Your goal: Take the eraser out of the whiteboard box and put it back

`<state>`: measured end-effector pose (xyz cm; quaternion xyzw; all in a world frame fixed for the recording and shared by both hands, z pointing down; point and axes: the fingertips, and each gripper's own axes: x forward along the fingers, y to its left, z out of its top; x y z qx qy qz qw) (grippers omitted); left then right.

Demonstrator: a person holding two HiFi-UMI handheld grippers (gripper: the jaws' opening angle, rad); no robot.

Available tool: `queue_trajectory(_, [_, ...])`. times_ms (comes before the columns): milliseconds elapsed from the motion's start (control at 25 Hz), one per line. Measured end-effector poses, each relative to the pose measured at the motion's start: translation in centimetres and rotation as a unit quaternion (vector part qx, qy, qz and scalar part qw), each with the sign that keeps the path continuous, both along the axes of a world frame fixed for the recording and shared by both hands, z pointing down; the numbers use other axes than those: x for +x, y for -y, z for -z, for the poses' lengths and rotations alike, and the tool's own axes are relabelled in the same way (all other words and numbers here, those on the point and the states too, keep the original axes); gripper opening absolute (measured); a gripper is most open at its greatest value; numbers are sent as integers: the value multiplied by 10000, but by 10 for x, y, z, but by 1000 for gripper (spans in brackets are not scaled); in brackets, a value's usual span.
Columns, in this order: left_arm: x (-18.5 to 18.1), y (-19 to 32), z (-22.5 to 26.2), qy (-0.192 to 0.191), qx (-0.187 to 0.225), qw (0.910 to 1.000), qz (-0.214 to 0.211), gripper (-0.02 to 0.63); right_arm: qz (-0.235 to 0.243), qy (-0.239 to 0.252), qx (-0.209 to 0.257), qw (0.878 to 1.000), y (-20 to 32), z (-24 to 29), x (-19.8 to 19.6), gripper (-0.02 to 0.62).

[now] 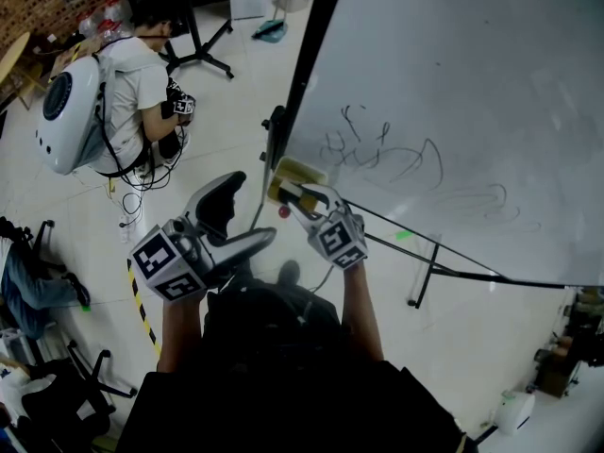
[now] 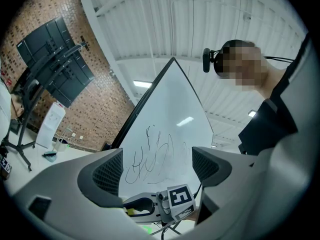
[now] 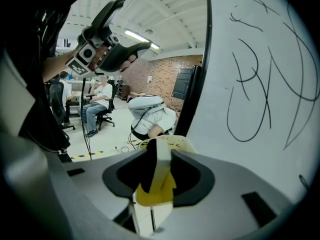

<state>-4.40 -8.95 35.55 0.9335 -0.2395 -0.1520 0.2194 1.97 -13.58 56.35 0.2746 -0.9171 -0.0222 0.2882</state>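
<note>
eraser (image 3: 161, 171): thin slab, black felt face, white body, yellow end, standing on edge | right gripper (image 3: 159, 159): jaws clamped on eraser, at cream box (image 3: 180, 143) by whiteboard (image 1: 453, 83) lower-left corner | left gripper (image 2: 157, 166): jaws wide, empty

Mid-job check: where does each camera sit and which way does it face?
Head view: on the person's head, looking steeply down at the whiteboard; forearms, left gripper and right gripper show.
Left gripper view: on the left gripper, facing the whiteboard; its open jaws and the person's torso show.
Right gripper view: on the right gripper, facing the box, eraser between its jaws.
Shared: each gripper view shows the other gripper and the whiteboard.
</note>
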Motion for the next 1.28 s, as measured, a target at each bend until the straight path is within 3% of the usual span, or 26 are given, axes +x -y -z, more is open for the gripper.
queue_trajectory(400, [4,-3,3,23,17,10000,-58,430,-171,46,108,9998,2,9,3,213])
queue_trajectory(680, [7,-4,4,60,25,9999,-86,430,-320,1048,134,9939,7,50,9,215])
queue_trajectory(920, [13,-7,4,97,27,9999,-100,430,-438,2334,88,9714,6,102,23,212])
queue_trajectory(1040, [16,-7,5,122,42,9999,-98,430,-321,2872,144,9572,1,126,34,173])
queue_trajectory(1280, [24,-12,10,208,78,9997,-122,430,-132,3635,247,9312,-15,169,47,138])
